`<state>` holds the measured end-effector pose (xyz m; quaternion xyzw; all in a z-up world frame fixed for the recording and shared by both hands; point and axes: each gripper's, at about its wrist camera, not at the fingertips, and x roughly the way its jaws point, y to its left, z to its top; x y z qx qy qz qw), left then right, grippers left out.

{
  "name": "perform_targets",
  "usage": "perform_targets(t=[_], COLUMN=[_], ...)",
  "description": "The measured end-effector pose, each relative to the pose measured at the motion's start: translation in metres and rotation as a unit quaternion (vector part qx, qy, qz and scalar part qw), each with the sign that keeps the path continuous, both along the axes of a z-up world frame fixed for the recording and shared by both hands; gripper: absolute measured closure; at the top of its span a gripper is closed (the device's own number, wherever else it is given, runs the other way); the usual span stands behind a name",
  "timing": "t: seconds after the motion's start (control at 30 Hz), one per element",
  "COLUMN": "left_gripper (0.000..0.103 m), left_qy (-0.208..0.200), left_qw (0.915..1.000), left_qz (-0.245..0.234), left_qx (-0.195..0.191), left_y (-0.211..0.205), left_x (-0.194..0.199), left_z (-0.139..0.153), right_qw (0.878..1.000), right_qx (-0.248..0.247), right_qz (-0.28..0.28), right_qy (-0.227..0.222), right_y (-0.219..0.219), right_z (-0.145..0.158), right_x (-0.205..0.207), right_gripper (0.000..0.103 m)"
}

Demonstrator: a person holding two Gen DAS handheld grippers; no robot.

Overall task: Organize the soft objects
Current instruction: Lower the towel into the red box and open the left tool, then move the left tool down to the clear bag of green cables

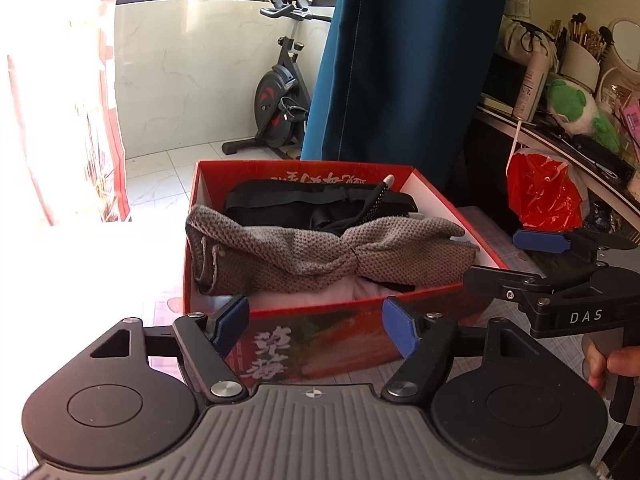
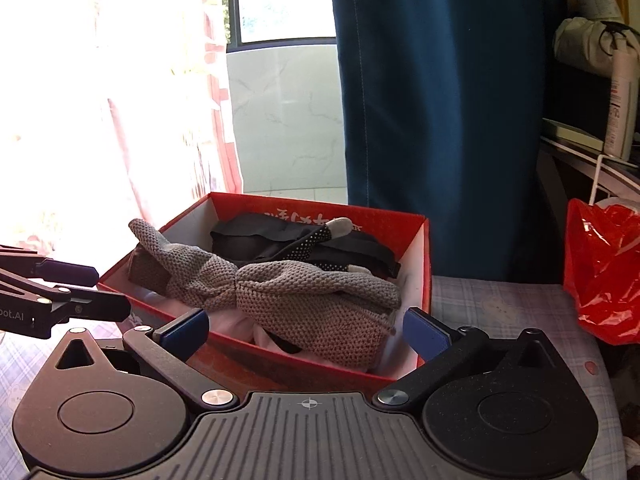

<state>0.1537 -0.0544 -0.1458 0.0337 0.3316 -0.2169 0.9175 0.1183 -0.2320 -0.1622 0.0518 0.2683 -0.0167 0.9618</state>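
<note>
Left wrist view: left gripper (image 1: 316, 326) jaws spread wide, empty, just short of the red box (image 1: 320, 336) | right gripper (image 2: 308, 330) jaws at their widest, empty, at the box's near wall | grey knitted gloves (image 1: 320, 254) lie across the box over black fabric (image 1: 320, 204) | red plastic bag (image 2: 604, 272) to the right
</note>
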Motion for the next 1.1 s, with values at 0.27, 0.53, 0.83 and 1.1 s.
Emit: perform_targets(t=[0.27, 0.53, 0.83, 1.1], left_gripper=[0.028, 0.029, 0.031, 0.058], left_qy=[0.047, 0.097, 0.113, 0.113], left_qw=[0.9989, 0.9952, 0.9935, 0.9931], left_qz=[-0.007, -0.002, -0.013, -0.031], left_qx=[0.007, 0.011, 0.011, 0.011], left_y=[0.008, 0.009, 0.001, -0.008], left_x=[-0.016, -0.01, -0.01, -0.017], left_z=[-0.045, -0.094, -0.125, -0.125], right_qw=[1.0, 0.997, 0.99, 0.991], right_qx=[-0.001, -0.002, 0.052, 0.028], right_qz=[-0.025, -0.037, -0.02, -0.004], right_qy=[0.01, 0.064, 0.132, 0.127], right_y=[0.013, 0.032, 0.04, 0.046], right_z=[-0.035, -0.087, -0.132, -0.137], right_x=[-0.032, -0.036, -0.032, -0.038], right_gripper=[0.0, 0.0, 0.0, 0.0])
